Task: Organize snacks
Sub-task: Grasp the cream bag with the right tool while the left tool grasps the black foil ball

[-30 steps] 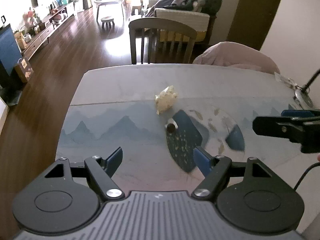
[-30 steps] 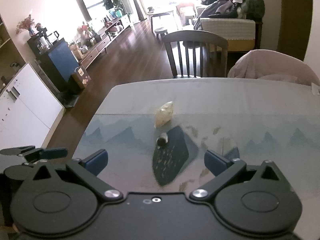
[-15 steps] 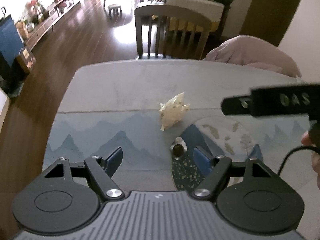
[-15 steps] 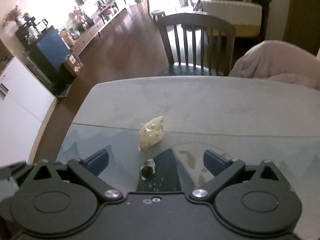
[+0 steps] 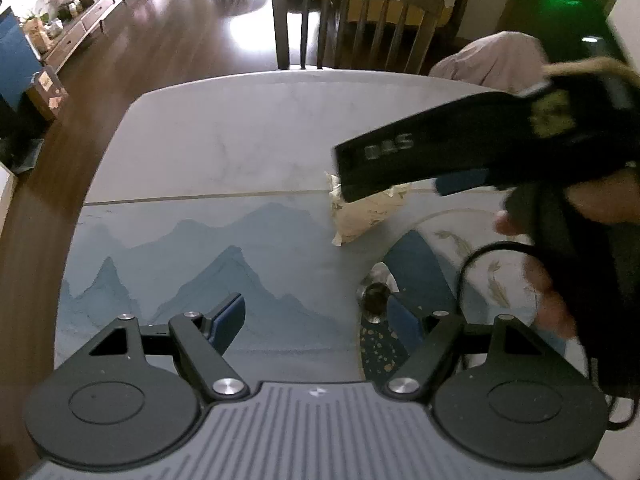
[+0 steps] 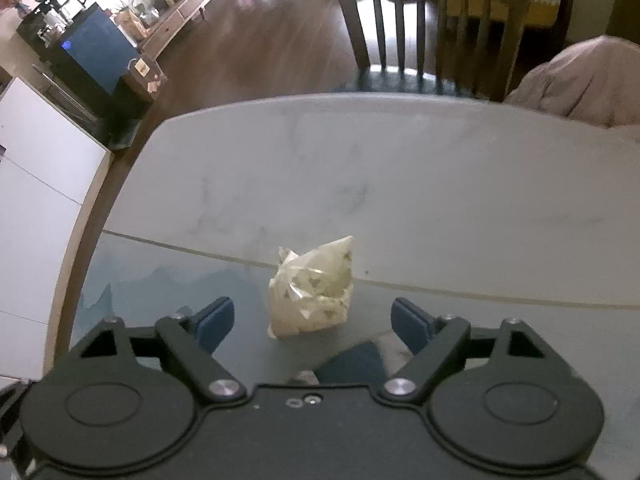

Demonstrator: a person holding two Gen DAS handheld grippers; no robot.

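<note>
Item: one pale snack bag (image 6: pixel 312 290), lying near the middle of the surface (image 6: pixel 360 168), no container in view. The right gripper (image 6: pixel 310 318) has come down over it, jaws closing with the bag between them but not yet touched, so a pickup looks imminent. The left gripper (image 5: pixel 316 318) hovers open and empty beside a small dark-centred wrapped item (image 5: pixel 374 294).

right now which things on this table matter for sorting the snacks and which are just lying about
For the job:
- snack bag
- small wrapped snack
- right gripper, closing around the bag, not touching it
- left gripper

Lying about:
- placemat
- chair
- pink cloth
</note>
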